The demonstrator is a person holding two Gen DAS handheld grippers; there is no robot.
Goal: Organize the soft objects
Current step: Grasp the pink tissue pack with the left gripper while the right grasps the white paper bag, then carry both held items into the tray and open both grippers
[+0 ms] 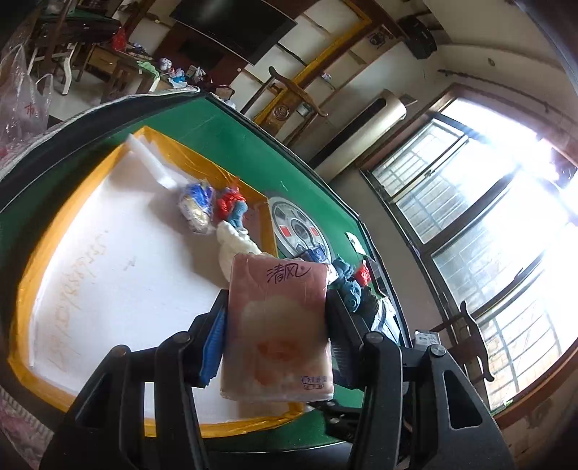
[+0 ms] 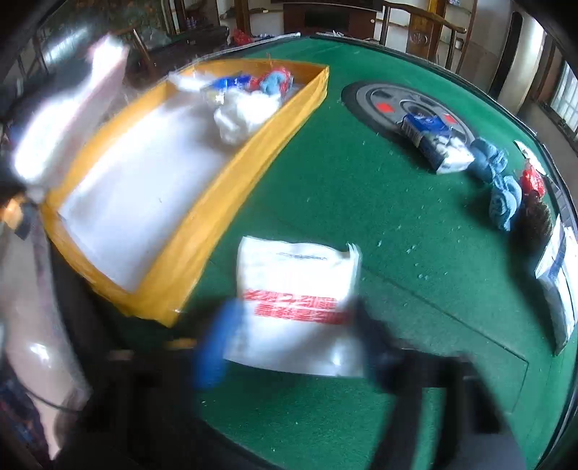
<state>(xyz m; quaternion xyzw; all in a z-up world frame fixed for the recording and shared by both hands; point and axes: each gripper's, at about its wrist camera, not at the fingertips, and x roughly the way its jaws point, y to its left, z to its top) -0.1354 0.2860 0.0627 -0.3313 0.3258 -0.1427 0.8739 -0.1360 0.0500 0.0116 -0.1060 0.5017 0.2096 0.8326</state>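
A dark television (image 1: 234, 25) hung at the upper middle, a bright window (image 1: 487, 224) at right, a wooden chair (image 2: 422, 32) at top.

pink tissue pack (image 1: 278, 325), white pack with red print (image 2: 296, 307), yellow tray (image 2: 231, 202) lined white, green felt tabletop (image 2: 361, 202), blue socks (image 2: 505, 199).

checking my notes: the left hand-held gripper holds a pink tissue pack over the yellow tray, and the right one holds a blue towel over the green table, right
Not quite. The right hand-held gripper holds a white packet with red print, not a blue towel, as the right wrist view shows. The rest stands.
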